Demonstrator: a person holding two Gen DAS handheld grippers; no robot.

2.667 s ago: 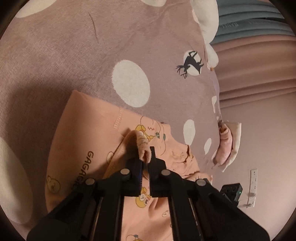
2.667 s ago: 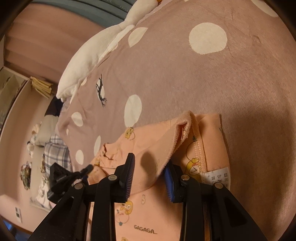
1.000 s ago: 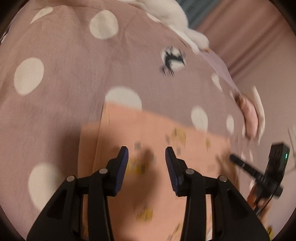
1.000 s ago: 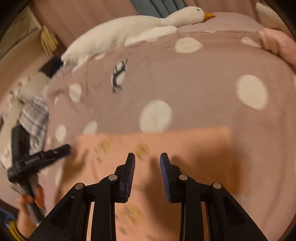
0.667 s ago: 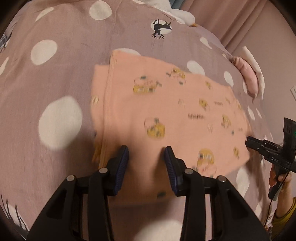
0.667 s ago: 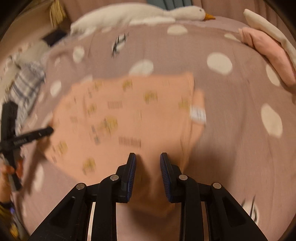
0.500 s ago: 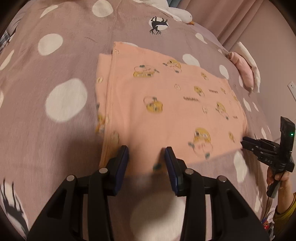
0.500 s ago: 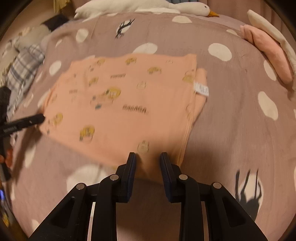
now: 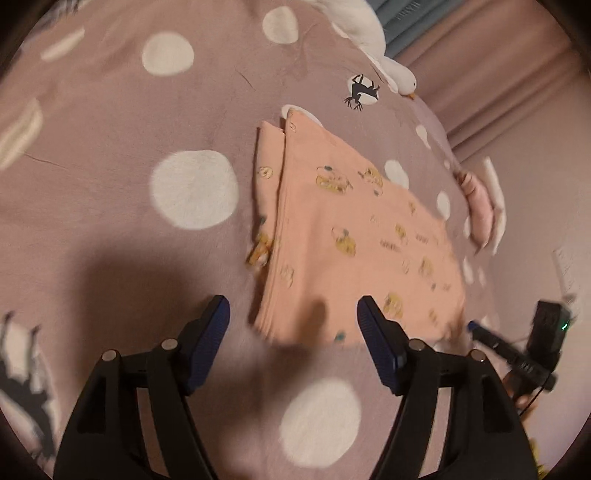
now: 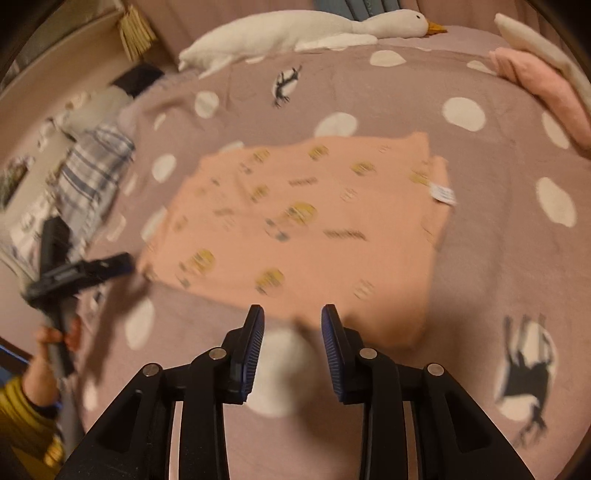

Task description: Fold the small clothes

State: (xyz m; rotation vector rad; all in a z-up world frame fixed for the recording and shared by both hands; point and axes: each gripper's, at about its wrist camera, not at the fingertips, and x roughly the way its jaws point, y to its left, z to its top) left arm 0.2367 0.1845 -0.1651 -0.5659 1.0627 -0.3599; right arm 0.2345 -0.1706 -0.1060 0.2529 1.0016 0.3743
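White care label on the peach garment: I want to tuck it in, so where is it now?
In the right wrist view the care label sticks out at the right edge of the folded peach garment, which lies on the dotted blanket.

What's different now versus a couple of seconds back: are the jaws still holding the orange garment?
No. Both grippers had pinched folds of the orange garment; now it lies flat, folded, on the dotted blanket. The left gripper has pulled back to the near edge and its jaws have just been opening, nothing between them. The right gripper backed off too, jaws empty. The goose toy and pink pile stayed put.
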